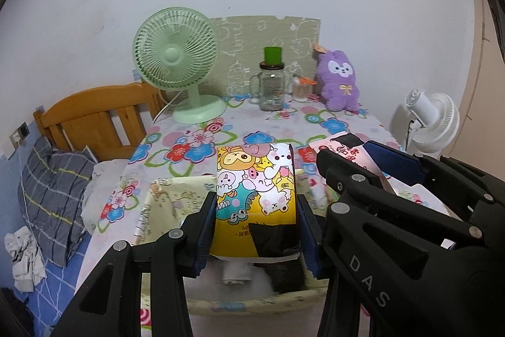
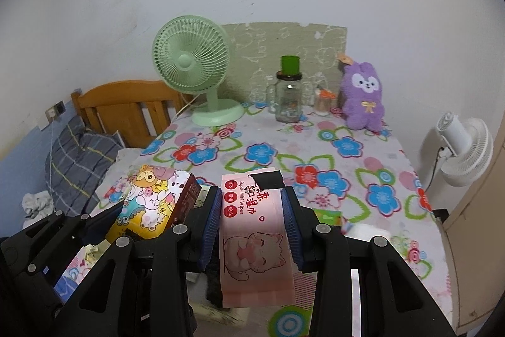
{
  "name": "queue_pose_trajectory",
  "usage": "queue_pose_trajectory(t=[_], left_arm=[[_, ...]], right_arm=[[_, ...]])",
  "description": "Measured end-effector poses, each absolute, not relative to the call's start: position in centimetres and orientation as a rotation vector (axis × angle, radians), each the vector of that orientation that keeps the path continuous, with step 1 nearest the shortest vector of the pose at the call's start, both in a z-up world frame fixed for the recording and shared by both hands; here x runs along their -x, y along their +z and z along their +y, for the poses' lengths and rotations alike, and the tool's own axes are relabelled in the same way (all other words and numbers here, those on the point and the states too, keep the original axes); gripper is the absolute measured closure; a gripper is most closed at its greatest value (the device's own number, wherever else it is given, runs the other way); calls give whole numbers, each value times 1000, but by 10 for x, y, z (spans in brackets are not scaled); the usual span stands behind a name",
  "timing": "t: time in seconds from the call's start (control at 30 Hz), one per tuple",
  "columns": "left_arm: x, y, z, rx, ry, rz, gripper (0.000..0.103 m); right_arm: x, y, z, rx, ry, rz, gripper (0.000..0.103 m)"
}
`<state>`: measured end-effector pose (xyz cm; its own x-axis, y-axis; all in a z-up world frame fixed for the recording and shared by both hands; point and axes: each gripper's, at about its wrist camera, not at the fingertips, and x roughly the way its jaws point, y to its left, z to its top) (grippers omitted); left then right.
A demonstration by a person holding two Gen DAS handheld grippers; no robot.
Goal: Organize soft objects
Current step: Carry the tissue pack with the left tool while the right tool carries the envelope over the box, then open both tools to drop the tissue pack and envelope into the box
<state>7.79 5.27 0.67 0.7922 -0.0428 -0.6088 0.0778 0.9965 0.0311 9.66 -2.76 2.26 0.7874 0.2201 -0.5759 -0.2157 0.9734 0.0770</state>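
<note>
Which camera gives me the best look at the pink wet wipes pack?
The right wrist view: the pink wet wipes pack fills the centre, front face with the cat drawing and lettering showing, clamped in the right tongs. The left wrist view shows only a slanted part of it, mostly hidden by those tongs.

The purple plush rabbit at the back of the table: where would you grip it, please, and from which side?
Grip the purple plush rabbit across its narrower upper body, from the front; it sits upright against the wall, with a small jar close on its left.
</note>
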Motion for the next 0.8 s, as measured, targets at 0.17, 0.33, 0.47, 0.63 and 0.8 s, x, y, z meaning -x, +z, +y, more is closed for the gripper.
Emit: queue_pose_trajectory(t=[0.17,0.33,0.47,0.63,0.8], left_arm=[[-87,-3,70,-51,-42,667,54],[-96,-13,84,-50,-35,689,54],[-103,-22,96,-42,-24,708,54],[-111,-36,110,-34,-2,744,53],[-114,-48,115,-39,1,786,51]], right_arm=[[-108,14,-7,1,255,635,61],[-119,3,7,-4,260,654,61],[-127,-6,16,-10,265,672,61],[-136,-18,26,-3,274,700,61],[-143,-33,36,9,285,738,61]])
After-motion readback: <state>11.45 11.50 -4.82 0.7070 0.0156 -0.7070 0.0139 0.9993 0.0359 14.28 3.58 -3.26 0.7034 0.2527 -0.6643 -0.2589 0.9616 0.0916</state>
